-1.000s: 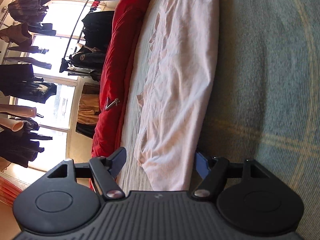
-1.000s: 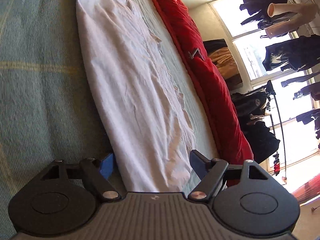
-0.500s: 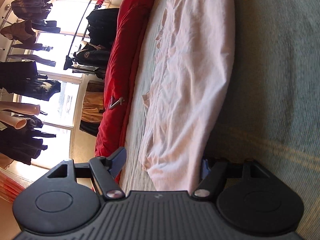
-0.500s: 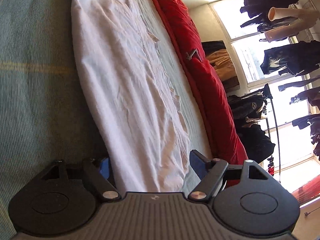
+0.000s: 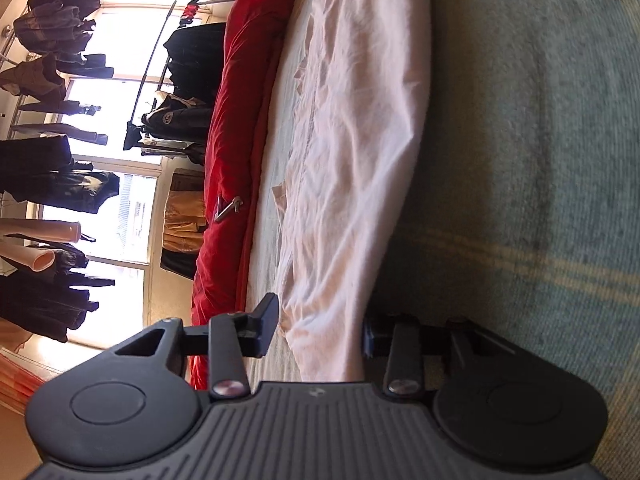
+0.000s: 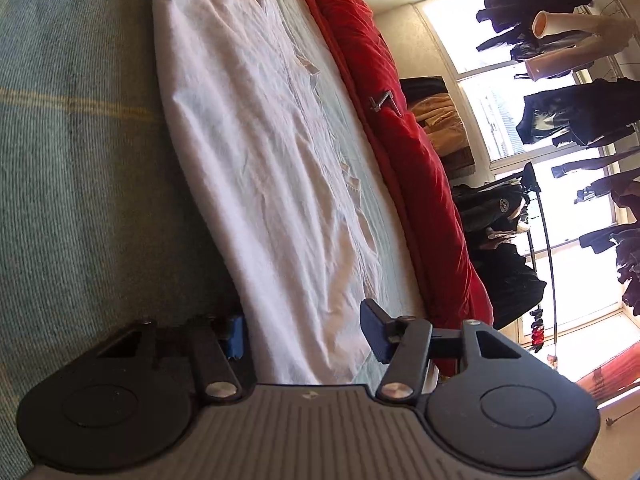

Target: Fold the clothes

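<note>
Both jaws wide open: left gripper (image 5: 318,330) and right gripper (image 6: 304,336) straddle the pale pink crumpled cotton garment (image 5: 360,140), holding nothing. Pinch both ends level, full edge inside.

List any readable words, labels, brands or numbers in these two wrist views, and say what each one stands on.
No text can be read in either view.
Round badge on the black jacket hanging by the window: lettering too small and blurred to read.
Small pale mark on top of the left hand-held gripper body: a logo shape, not legible.
Pale pink garment, red duvet and green blanket: no print visible.
</note>
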### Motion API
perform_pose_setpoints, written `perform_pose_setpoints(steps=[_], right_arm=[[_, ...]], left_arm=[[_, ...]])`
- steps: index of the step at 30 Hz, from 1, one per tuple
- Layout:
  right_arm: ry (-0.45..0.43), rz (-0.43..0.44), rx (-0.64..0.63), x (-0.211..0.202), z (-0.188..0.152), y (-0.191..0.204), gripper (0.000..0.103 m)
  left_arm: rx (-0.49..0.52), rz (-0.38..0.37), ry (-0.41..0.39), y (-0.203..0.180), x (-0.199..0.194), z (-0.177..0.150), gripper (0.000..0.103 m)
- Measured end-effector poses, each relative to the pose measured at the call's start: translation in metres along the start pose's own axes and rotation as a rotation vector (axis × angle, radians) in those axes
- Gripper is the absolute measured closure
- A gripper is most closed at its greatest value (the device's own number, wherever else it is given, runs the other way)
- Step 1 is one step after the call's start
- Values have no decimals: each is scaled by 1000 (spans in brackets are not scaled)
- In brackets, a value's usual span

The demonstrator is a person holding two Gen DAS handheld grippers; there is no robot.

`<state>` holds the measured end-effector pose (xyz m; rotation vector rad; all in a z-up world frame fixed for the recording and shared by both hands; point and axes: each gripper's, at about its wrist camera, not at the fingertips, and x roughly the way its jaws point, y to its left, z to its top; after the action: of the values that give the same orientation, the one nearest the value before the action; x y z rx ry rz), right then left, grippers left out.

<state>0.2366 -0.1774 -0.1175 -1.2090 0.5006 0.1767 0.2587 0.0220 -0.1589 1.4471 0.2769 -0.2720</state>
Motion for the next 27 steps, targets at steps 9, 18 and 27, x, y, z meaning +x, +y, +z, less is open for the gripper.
perform_pose_setpoints(steps=[9, 18, 27], right_arm=[[-9, 29, -6, 3, 9, 5, 100], [-39, 50, 59, -21, 14, -23, 101], [-26, 136, 65, -79, 3, -31, 101]], left_arm=[[-22, -31, 21, 5, 13, 10, 101], [-82, -11, -5, 33, -13, 10, 102], [-59, -60, -34, 37, -82, 10, 102]])
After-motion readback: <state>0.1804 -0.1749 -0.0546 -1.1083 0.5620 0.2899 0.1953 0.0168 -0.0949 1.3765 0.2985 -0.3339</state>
